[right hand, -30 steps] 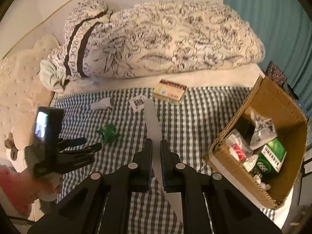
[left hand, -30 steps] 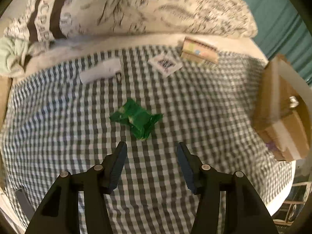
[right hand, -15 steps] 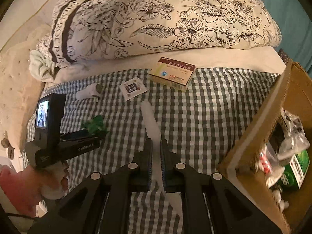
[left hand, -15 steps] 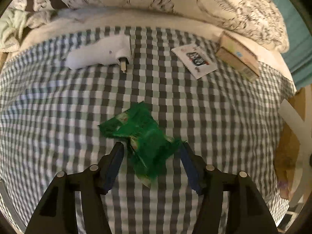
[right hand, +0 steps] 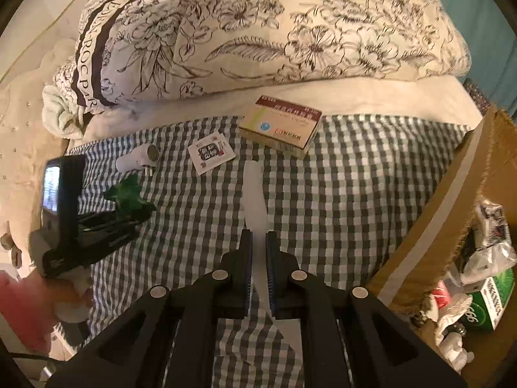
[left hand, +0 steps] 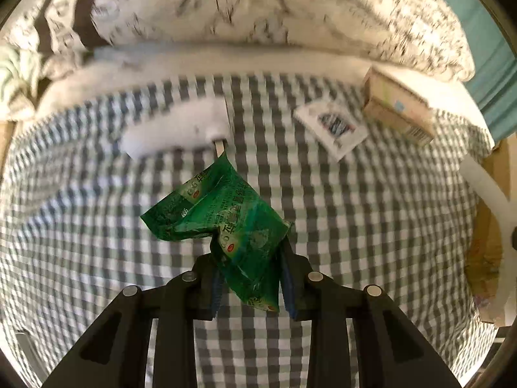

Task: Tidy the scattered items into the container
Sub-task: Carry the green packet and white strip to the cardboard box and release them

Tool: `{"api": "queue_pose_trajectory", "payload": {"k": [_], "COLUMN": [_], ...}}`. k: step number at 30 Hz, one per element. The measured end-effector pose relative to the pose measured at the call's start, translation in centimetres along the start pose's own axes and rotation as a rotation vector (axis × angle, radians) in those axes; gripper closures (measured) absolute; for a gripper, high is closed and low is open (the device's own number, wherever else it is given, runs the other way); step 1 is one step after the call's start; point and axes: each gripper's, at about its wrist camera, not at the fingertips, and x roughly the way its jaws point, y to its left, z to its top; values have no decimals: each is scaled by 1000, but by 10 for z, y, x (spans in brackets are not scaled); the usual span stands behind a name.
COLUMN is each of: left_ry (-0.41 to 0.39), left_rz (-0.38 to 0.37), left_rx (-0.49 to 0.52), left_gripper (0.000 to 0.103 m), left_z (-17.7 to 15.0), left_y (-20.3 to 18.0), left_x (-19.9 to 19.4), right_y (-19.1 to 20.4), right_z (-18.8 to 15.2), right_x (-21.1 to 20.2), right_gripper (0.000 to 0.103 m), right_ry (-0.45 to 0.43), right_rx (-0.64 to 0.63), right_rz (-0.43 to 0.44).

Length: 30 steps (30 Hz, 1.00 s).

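Left wrist: green sachet [left hand: 226, 226] reads "999", jaws closing.

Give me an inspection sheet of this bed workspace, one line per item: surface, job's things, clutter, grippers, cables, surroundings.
Surface: checked sheet over the bed.
Job's things: green packet; white plug adapter; small printed sachet; medicine box; cardboard box on the right, already holding items.
Clutter: nothing seen.
Grippers: left gripper closing, green packet between its jaws; right gripper shut on a white plastic strip.
Cables: nothing seen.
Surroundings: floral duvet bundled behind; teal curtain on the right.
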Motion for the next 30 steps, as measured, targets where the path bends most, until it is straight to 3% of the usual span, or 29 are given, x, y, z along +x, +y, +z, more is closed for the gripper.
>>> {"api": "queue_pose_trajectory", "payload": {"k": [11,19,25,30], "left_ry": [-174,-261,-286,-266], "left_rz": [-91,-197,-296,-355], "left_rx": [156,307,403,482], "left_gripper": [73,73,73,73], "left_z": [27,37,34,21], "left_y": [-55,-126,-201,-273], "left_x": [-125,-198,-221,-220], "right_y": [2,-17,-56,-107], "right_z": [1,-16,-34,-45], "right_x": [-92,-180,-223,-227], "right_gripper": [95,95,95,95], "right_ry": [-154,-265,-307,-283], "right_rx": [37,112,160,198], "right_rz": [-41,-118,-192,-207]}}
